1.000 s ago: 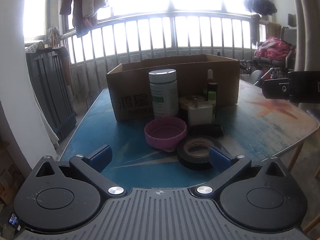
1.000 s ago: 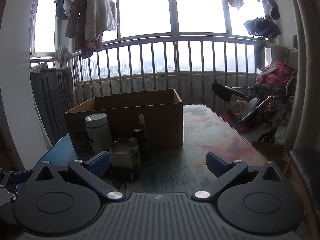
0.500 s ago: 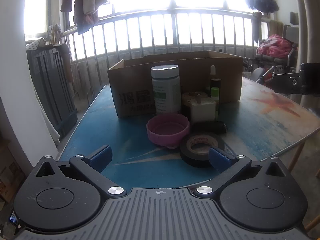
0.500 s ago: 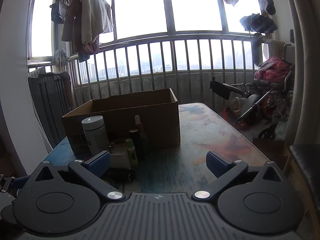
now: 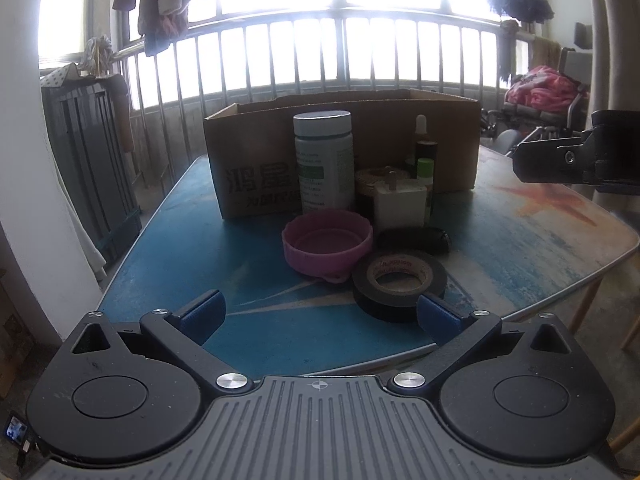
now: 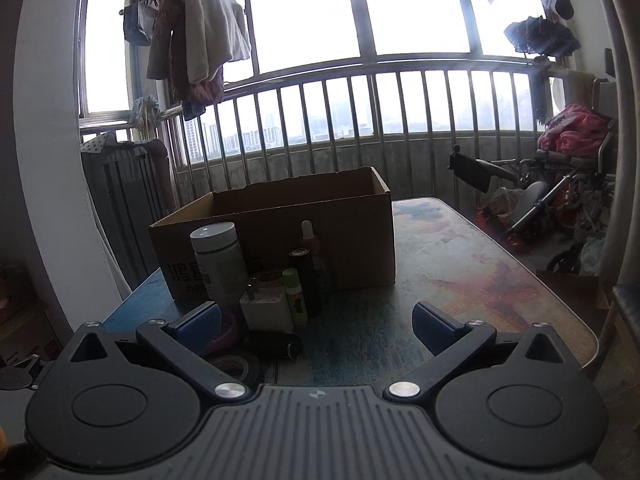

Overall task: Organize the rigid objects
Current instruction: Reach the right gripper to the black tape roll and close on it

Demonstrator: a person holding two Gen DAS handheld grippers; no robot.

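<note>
Cardboard box, printed "鸿星"

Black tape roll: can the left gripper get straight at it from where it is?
Probably yes. The left gripper is open, and the black tape roll lies flat just ahead by its right finger, nothing between.

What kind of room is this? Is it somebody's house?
Probably an enclosed balcony in a home: a barred railing under big windows, clothes hung up to dry, and a wheelchair parked beside the table.
</note>
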